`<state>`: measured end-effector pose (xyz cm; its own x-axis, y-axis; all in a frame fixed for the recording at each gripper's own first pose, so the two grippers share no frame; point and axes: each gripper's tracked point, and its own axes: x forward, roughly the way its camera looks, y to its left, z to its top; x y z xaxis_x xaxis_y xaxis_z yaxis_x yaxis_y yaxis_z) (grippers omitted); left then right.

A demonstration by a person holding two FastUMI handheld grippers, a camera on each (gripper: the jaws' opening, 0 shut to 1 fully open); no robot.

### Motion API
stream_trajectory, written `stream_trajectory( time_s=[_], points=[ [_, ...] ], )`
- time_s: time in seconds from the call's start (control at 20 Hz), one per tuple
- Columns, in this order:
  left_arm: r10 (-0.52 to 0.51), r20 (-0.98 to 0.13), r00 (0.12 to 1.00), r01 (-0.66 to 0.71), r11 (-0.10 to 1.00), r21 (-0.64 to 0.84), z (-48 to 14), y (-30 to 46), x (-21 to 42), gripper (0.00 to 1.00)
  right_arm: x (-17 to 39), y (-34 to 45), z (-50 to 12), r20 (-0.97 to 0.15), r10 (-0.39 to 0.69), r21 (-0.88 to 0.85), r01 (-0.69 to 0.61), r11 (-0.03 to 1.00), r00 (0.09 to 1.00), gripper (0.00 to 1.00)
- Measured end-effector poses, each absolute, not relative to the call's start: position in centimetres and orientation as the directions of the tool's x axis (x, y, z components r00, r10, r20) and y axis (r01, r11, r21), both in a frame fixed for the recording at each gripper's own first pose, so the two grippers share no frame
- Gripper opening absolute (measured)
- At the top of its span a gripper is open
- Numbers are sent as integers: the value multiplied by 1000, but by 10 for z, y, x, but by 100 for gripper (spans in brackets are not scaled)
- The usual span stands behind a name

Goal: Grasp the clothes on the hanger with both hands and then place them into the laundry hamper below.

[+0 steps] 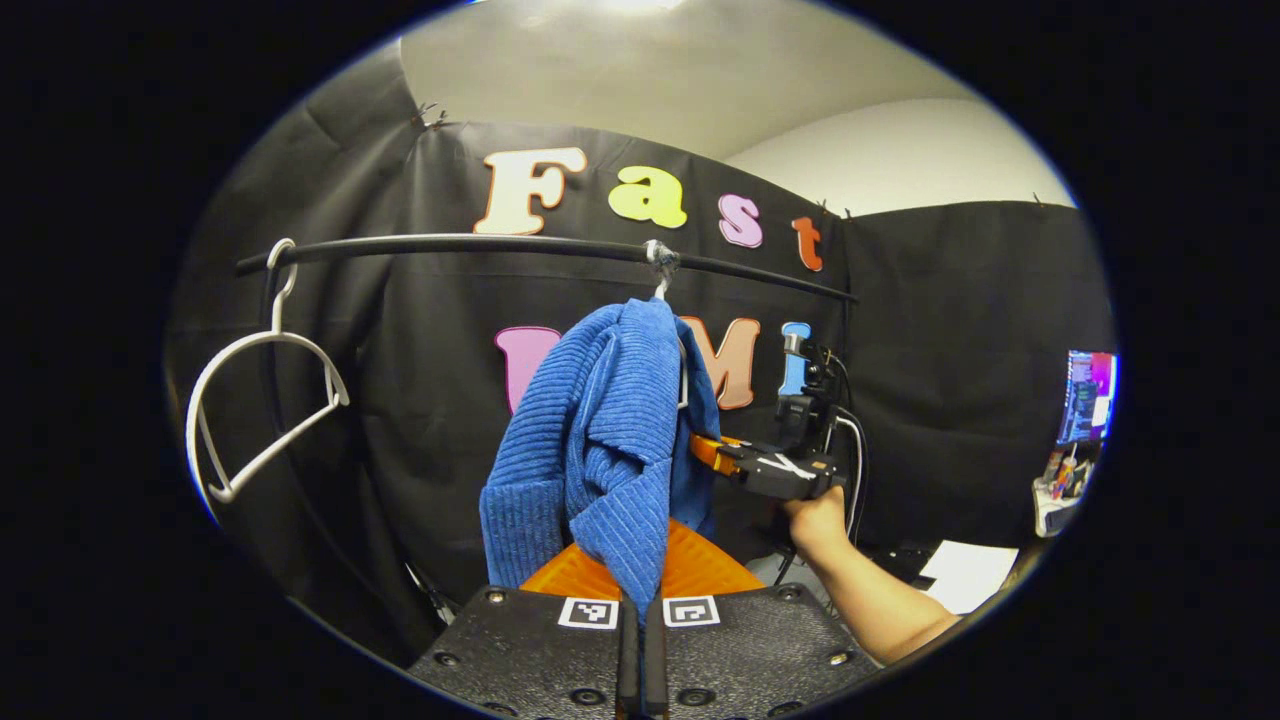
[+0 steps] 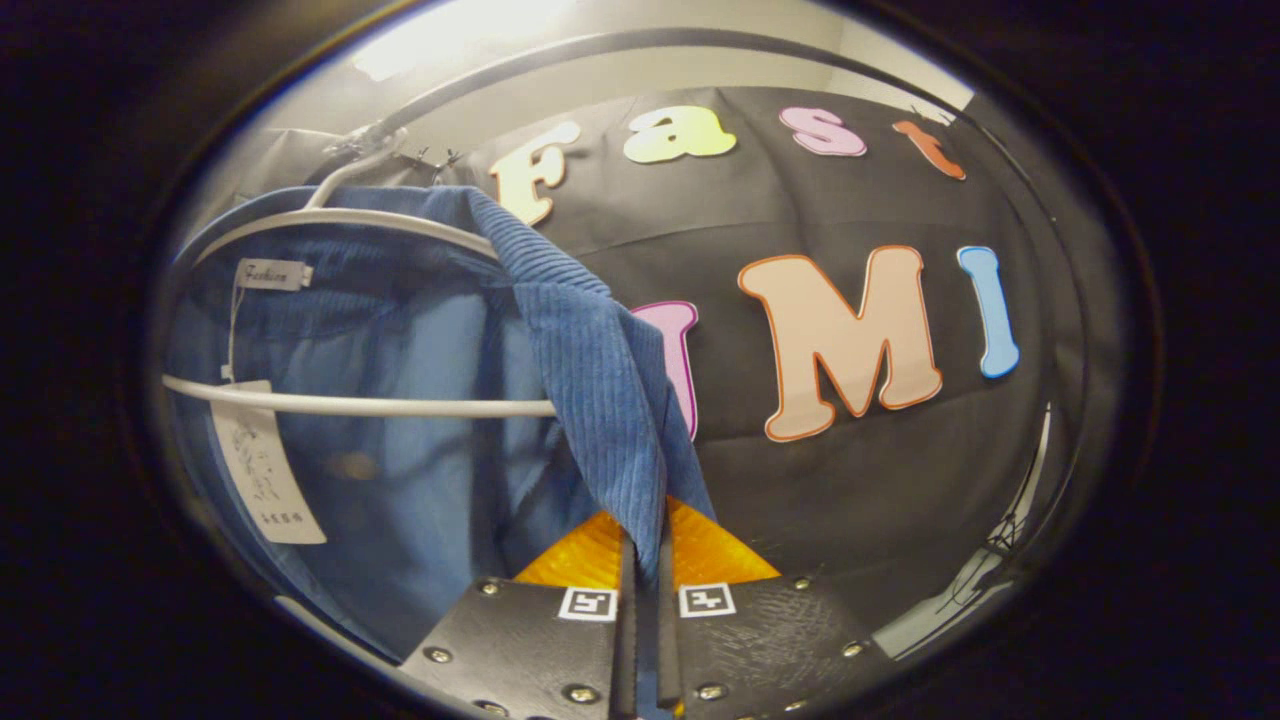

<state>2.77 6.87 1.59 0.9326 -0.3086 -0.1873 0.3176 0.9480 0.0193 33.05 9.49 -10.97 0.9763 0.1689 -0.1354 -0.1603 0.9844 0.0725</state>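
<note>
Your left claw [image 1: 640, 625] is clenched on a lower fold of the blue ribbed corduroy garment [image 1: 600, 440]: the cloth runs straight down into the seam between the two fingers, which stand pressed together. Just above and ahead of that claw the garment bunches and rises to the white hanger's hook [image 1: 660, 288] on the black horizontal rail [image 1: 480, 243]. You hold low on this side so the fabric has slack to slide off rather than drag the hanger along.

Your right claw [image 2: 645, 610] is likewise grasping the garment [image 2: 590, 370], pinching a ribbed front edge that drops from the hanger shoulder into the shut fingers. To the left of this claw the garment's smoother inside hangs open, with the white plastic hanger [image 2: 350, 405] crossing it and two white tags [image 2: 265, 470] dangling. In the left gripper view that same right claw [image 1: 715, 452] sits just beside the garment's far side, the holding hand [image 1: 815, 520] below it. Two grips on opposite sides spread the load and keep the piece from twisting.

A second, bare white hanger [image 1: 260, 410] hangs well off to the left claw's left, out of the way. The laundry hamper lies somewhere below; I can't place it from here. By my reading, the grasp is done and lifting the cloth clear of the hanger shoulders comes next; watch that the collar doesn't snag.
</note>
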Motion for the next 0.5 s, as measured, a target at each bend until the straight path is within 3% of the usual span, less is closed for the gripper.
stream_trajectory(
  time_s=[0.35,0.5],
  points=[
    [-379,-164,911,387,922,16,38,100,46,3,334,70,-97,-136,71,3,-71,997,988,8],
    [-316,-169,933,327,944,36,35,127,61,4,335,65,-84,-102,37,-42,-41,998,994,8]
  ],
)
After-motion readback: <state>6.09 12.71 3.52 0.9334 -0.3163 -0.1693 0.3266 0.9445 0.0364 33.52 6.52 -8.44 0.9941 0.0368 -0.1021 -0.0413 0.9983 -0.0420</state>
